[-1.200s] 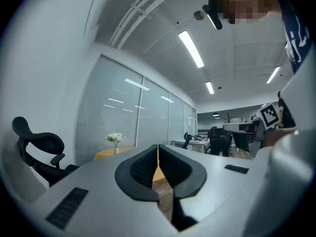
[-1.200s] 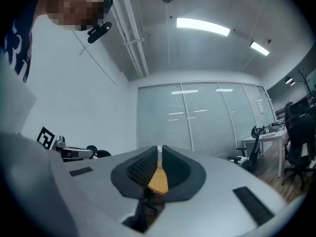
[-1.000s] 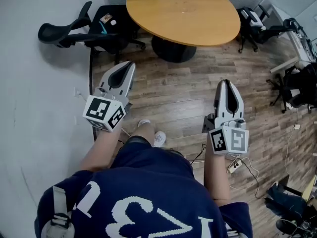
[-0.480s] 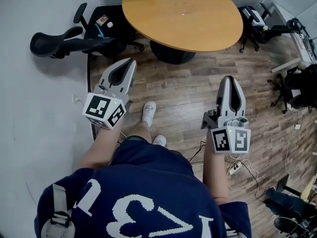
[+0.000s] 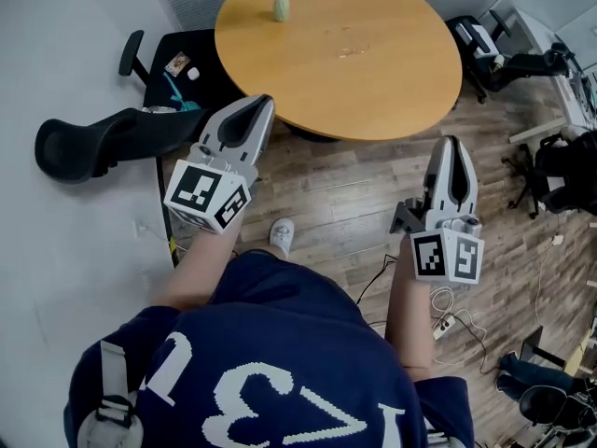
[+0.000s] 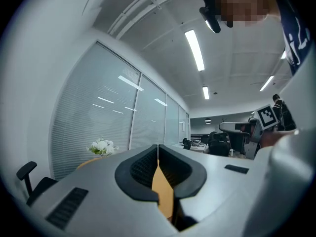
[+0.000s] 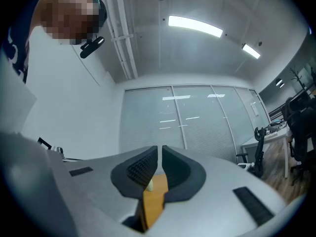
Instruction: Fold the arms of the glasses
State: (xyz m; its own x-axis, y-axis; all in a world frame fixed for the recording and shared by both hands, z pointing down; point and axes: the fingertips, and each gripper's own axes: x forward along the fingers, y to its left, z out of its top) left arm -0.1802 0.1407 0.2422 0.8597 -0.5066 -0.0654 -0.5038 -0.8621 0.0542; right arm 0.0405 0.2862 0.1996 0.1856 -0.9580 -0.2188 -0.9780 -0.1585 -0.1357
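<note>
**Operator:** Gripper status?

**Technician:** The left gripper [image 5: 254, 110] is clenched, jaws together with nothing between them. The right gripper [image 5: 450, 149] is likewise closed and empty. Both are in the air short of the round table [image 5: 410, 87], the left at its 7 o'clock rim and the right at 5 o'clock.

**Operator:** Where are the glasses?

**Technician:** Unconfirmed. A faint small item [image 5: 350, 50] near the tabletop centre is probably them, but it is too small to tell. A vase [image 5: 281, 7] stands at 10 o'clock.

**Operator:** How will they handle?

**Technician:** Expect them to be light and thin, with slippery lenses and fragile hinges. Steady the front at the bridge. Press each arm inward at mid-length, gently.
</note>
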